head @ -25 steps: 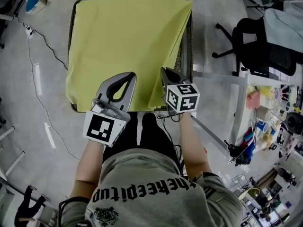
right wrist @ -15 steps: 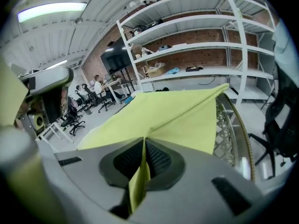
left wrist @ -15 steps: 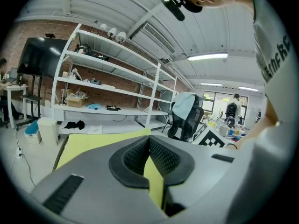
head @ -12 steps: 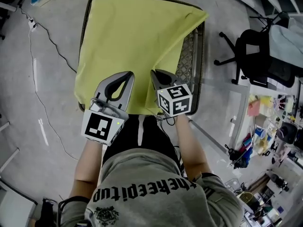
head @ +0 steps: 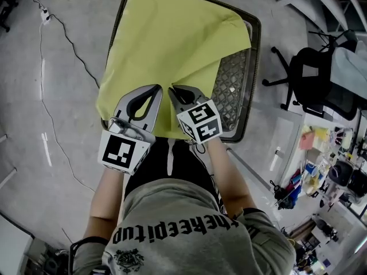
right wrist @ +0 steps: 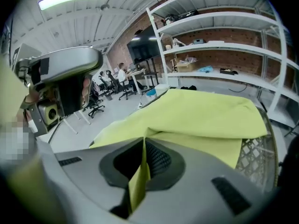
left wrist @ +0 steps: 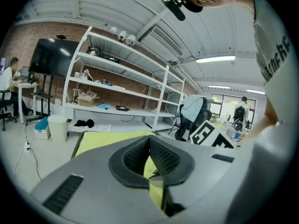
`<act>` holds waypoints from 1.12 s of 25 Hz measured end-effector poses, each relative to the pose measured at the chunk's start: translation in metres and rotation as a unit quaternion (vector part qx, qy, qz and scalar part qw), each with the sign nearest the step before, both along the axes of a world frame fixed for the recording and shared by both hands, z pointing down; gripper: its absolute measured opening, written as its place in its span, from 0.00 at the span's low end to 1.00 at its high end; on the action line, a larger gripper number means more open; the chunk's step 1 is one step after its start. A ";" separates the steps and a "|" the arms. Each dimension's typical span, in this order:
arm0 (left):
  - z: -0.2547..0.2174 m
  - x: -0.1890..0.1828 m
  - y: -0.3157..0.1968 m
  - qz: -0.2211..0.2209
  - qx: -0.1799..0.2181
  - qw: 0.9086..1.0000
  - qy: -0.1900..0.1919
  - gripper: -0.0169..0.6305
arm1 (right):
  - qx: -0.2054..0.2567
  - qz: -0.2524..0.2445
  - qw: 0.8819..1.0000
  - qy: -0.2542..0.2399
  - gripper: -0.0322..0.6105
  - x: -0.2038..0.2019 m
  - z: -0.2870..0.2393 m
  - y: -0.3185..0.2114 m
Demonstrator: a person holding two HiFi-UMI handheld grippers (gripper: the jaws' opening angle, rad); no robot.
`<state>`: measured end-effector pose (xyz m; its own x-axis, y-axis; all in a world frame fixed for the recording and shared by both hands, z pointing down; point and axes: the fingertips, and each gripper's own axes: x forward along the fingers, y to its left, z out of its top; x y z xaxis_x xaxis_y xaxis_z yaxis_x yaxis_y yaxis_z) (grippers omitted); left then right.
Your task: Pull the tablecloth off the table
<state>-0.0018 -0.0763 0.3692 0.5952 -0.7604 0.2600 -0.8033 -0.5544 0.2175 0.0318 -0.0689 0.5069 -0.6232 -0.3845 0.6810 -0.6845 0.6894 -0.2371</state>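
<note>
The cloth (head: pixel 172 50), yellow-green, lies across the table (head: pixel 235 87). It covers the left and far parts, while the mesh top shows bare along the right side and at the near right corner. That slant makes sense: the cloth's right edge runs diagonally from the far right corner in toward the grippers, as a sheet does when it's drawn from one end. Its near edge is bunched at the near rim, and that's where both tools have it. The left gripper (head: pixel 150 93) has its jaws pressed together on a thin fold. The right gripper (head: pixel 176 91), just beside it, pinches a fold the same way, with the fabric standing edge-on between its pads. Gripping side by side near the middle looks meant to bring the sheet straight toward the person. Most of the cloth is on the table, so I judge the job barely begun. Whether the far edge hangs over the far rim is hard to say. A chair (head: pixel 312 79) stands off right, and a cable (head: pixel 63 36) trails over the floor at left.
</note>
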 end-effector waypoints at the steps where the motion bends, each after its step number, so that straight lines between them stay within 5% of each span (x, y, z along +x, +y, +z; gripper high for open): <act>1: 0.001 -0.003 0.000 -0.003 -0.001 1.000 0.000 0.05 | -0.001 -0.007 1.000 -0.001 0.07 -0.006 0.001 0.002; 23: 0.010 -0.051 -0.003 -0.046 -0.015 0.999 -0.001 0.05 | -0.042 -0.080 0.995 -0.037 0.08 -0.081 0.011 0.024; 28: 0.011 -0.051 -0.005 -0.044 -0.015 0.999 -0.002 0.05 | -0.065 -0.095 0.992 -0.055 0.17 -0.089 0.014 0.035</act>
